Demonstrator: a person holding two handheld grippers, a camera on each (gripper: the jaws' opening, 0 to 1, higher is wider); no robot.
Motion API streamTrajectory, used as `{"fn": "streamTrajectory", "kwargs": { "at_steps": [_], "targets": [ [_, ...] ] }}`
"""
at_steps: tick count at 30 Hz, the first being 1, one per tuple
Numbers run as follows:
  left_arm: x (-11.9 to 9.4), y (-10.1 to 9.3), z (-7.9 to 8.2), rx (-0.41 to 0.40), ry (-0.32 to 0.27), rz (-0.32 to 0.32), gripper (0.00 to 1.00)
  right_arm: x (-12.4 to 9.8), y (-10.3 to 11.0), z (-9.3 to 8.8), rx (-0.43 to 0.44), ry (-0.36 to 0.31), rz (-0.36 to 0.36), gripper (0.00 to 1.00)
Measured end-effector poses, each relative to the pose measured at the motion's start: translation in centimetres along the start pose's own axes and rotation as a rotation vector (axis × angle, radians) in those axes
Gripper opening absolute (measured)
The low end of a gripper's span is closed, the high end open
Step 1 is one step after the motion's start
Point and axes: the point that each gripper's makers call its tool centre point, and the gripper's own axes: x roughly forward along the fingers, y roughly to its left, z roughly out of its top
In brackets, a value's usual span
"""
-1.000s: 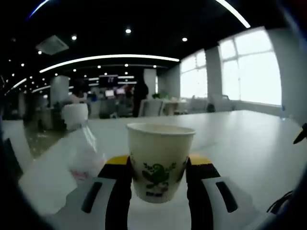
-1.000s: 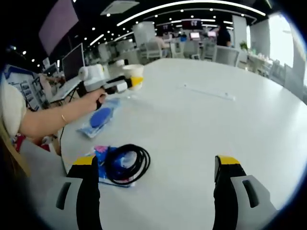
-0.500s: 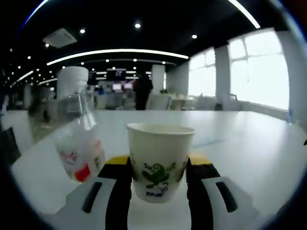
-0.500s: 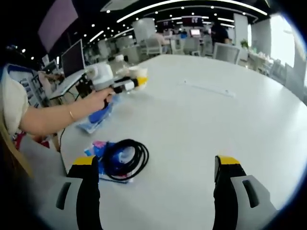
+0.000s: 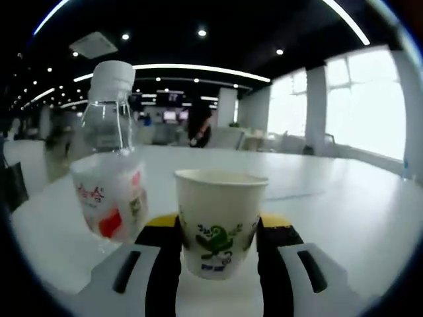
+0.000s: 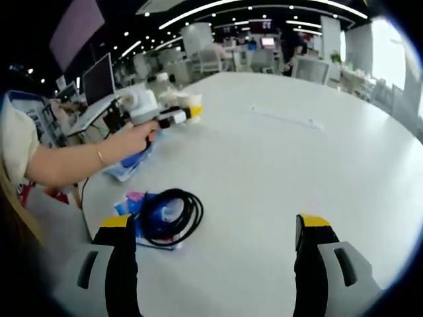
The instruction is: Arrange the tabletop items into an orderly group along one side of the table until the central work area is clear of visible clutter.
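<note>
1. My left gripper (image 5: 218, 241) is clamped on the paper cup (image 5: 220, 221), its jaws pressing both sides of the cup low on its wall; the cup sits upright between them.
2. The water bottle (image 5: 111, 178) stands just beside the cup on its left, near the table (image 5: 344, 218) edge, so I judge this is where the cup belongs.
3. To do it well, I keep the cup level, lower it until its base rests flat, close to the bottle without knocking it, then release gently.
4. My right gripper (image 6: 215, 254) hangs wide open, holding nothing, above bare table.
5. The black cable coil (image 6: 168, 216) on its blue packet (image 6: 129, 202) and the blue pouch (image 6: 132, 163) lie along the same side, near my left hand (image 6: 135, 137).
</note>
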Motion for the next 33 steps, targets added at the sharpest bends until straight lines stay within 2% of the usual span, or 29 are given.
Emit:
{"fn": "streamTrajectory", "kwargs": {
  "at_steps": [5,7,8,13,17,23,27,33],
  "targets": [
    [-0.2,-0.1,-1.4,0.016,0.034,0.0,0.41,0.0,0.0,-0.2,-0.002,0.01,-0.002,0.99],
    [0.0,-0.1,-1.9,-0.006,0.049,-0.002,0.41,0.1,0.1,-0.2,-0.002,0.013,0.002,0.98],
    [0.1,-0.2,-1.8,-0.018,0.035,-0.009,0.41,0.1,0.1,-0.2,-0.004,0.014,0.002,0.97],
    [0.0,-0.1,-1.8,-0.001,0.05,-0.009,0.42,0.0,0.0,-0.1,0.003,0.009,-0.001,0.98],
    [-0.3,0.1,-2.6,0.035,0.089,0.008,0.42,0.1,-0.1,-0.3,0.005,0.02,-0.005,0.98],
    [-0.4,-0.1,-2.7,0.029,0.112,0.005,0.42,0.2,0.1,-0.4,0.001,0.033,-0.001,0.98],
    [-0.5,0.3,-2.3,0.009,0.105,0.031,0.42,0.2,0.4,-0.4,0.003,0.033,0.006,0.98],
    [-0.8,-0.1,-1.5,0.006,0.102,0.026,0.5,0.3,0.5,-0.3,0.0,0.039,0.009,0.98]
  ]
}}
